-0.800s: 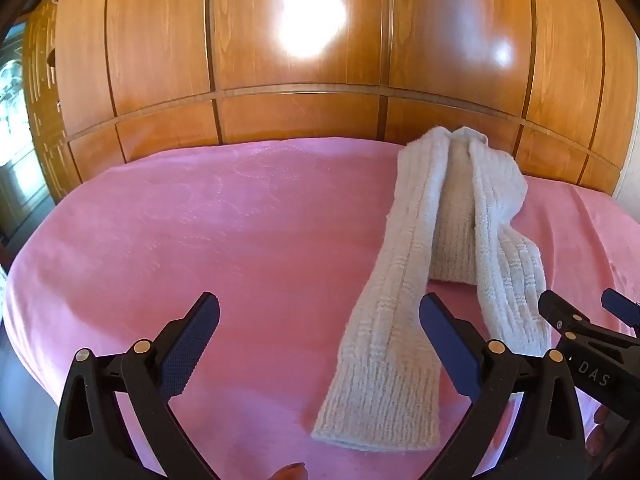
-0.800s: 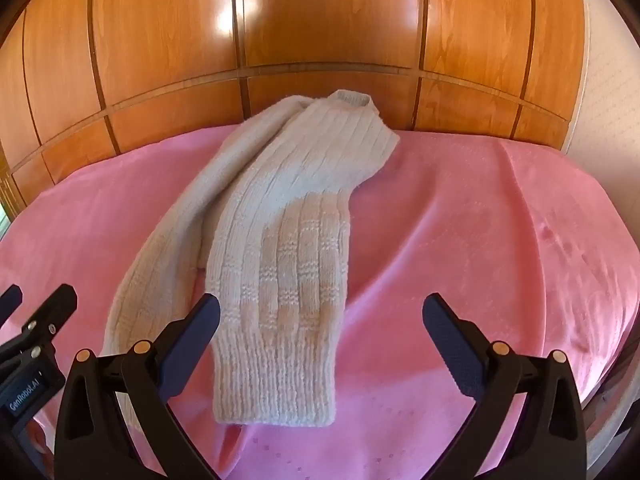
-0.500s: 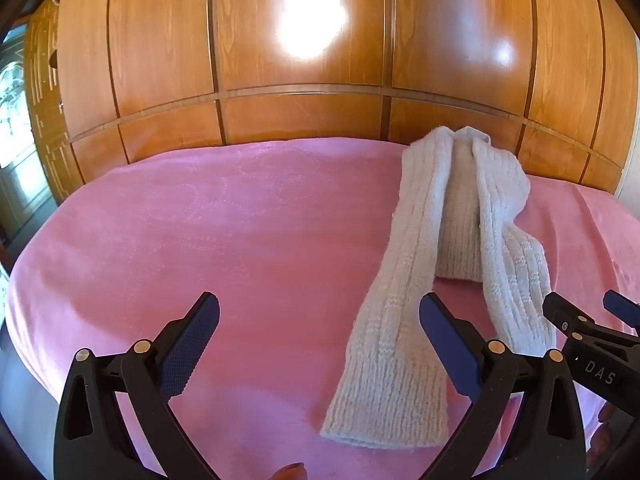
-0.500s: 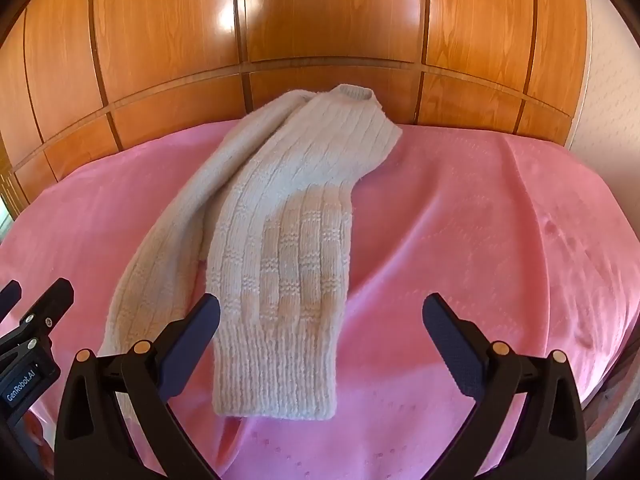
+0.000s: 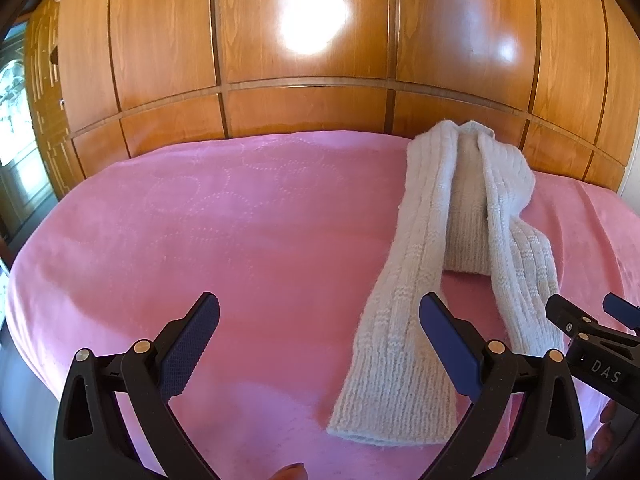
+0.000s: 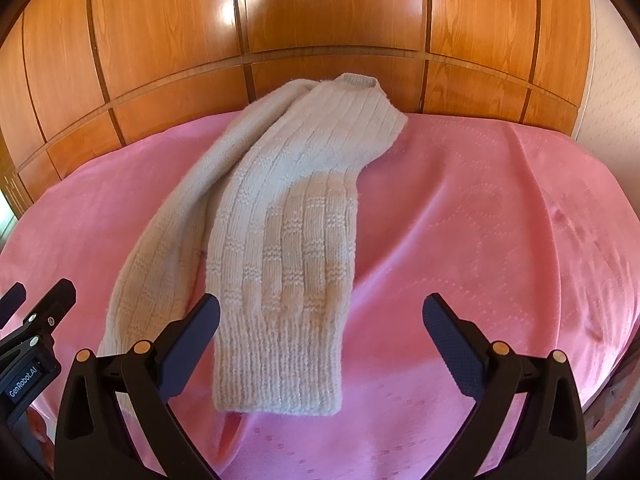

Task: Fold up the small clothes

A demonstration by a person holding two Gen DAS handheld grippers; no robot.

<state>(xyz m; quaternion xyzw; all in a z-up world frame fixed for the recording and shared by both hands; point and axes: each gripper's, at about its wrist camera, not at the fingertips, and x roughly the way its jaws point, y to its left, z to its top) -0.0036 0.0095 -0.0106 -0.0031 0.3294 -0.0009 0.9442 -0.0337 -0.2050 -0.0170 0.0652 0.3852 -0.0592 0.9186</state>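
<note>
A small cream knitted sweater (image 5: pixel 448 240) lies on the pink blanket (image 5: pixel 240 240), its two sleeves folded down toward me over the body. It fills the middle left of the right wrist view (image 6: pixel 288 224). My left gripper (image 5: pixel 320 344) is open and empty, hovering just left of the left sleeve's cuff (image 5: pixel 396 408). My right gripper (image 6: pixel 320 344) is open and empty above the right sleeve's cuff (image 6: pixel 280 376). Each gripper shows at the edge of the other's view: the right one (image 5: pixel 592 344), the left one (image 6: pixel 28 336).
A glossy wooden panelled wall (image 5: pixel 304 40) rises directly behind the blanket's far edge. The blanket drops off at the left edge (image 5: pixel 24 280) and at the right edge (image 6: pixel 616 320). A doorway or glass cabinet (image 5: pixel 16 120) shows at far left.
Both grippers have drifted slightly back and up, so the sweater sits a little lower and farther in both views. The sweater has not moved, and both grippers stay open.
</note>
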